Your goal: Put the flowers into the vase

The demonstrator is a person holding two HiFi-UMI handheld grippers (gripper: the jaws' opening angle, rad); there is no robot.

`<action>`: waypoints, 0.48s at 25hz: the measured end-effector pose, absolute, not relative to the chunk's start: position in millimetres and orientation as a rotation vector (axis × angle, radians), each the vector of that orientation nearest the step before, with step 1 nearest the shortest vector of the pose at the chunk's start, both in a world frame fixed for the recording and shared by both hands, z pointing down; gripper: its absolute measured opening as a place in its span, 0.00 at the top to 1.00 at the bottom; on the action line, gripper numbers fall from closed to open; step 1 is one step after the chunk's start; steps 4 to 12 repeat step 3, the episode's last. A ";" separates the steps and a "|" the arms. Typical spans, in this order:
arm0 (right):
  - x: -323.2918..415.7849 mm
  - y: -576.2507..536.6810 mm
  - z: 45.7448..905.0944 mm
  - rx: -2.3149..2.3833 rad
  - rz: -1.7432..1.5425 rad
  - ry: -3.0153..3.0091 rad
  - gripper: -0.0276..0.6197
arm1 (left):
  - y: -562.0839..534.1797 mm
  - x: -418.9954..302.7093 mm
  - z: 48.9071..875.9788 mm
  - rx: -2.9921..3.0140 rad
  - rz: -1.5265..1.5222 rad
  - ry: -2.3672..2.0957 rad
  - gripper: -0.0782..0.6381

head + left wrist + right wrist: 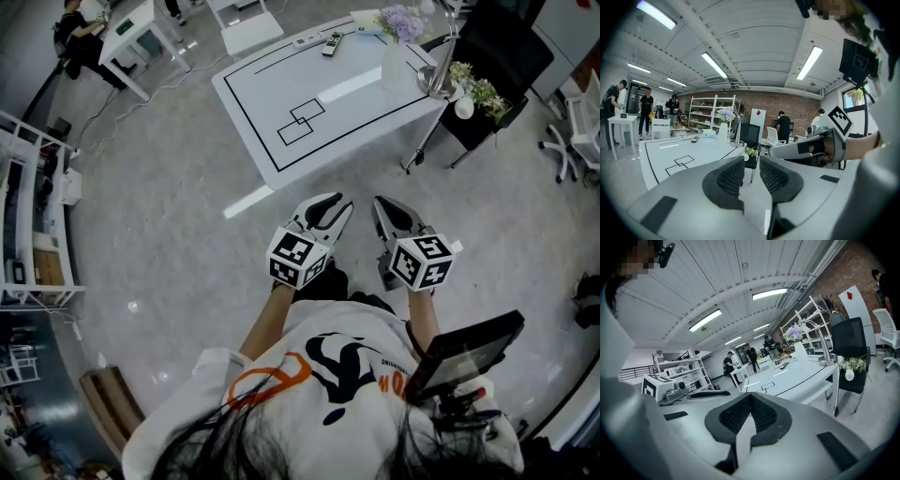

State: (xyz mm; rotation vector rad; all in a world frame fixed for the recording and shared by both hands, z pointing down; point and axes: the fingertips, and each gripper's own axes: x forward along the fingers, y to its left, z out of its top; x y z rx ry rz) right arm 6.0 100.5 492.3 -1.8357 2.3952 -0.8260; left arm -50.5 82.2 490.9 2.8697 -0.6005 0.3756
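Progress is hard to call, since neither tool is at work on anything. The left gripper [336, 208] has its jaws a narrow slit apart with only floor showing through the gap. The right gripper [386, 214] has its jaws pressed together on nothing. Both are held close in front of the person's body, side by side and pointing slightly downward, well short of the table [281, 103].

Far ahead of the fingertips, at the table's far edge, stands the pale vase [392, 70], and a bunch of purple flowers [403, 21] appears to sit in it already. Ahead and off to the right of the right gripper's tips, beyond the table's corner, a black chair [506, 56] carries a second bunch, the white-and-green flowers [483, 92], with a small white pot [464, 108] touching or just beside them; whether those stems stand in the pot I cannot tell.

My reading is that if the purple bunch was the job, it is done and the hands are simply away from it. If the white-and-green bunch is meant, everything is left: walking up to the chair, opening a gripper, taking the stems, and carrying them over to the vase.
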 end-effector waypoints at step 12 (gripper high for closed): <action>3.3 97.5 492.8 -1.834 -0.827 2.398 0.93 | 77.6 -54.1 491.6 2.866 0.375 -0.607 0.74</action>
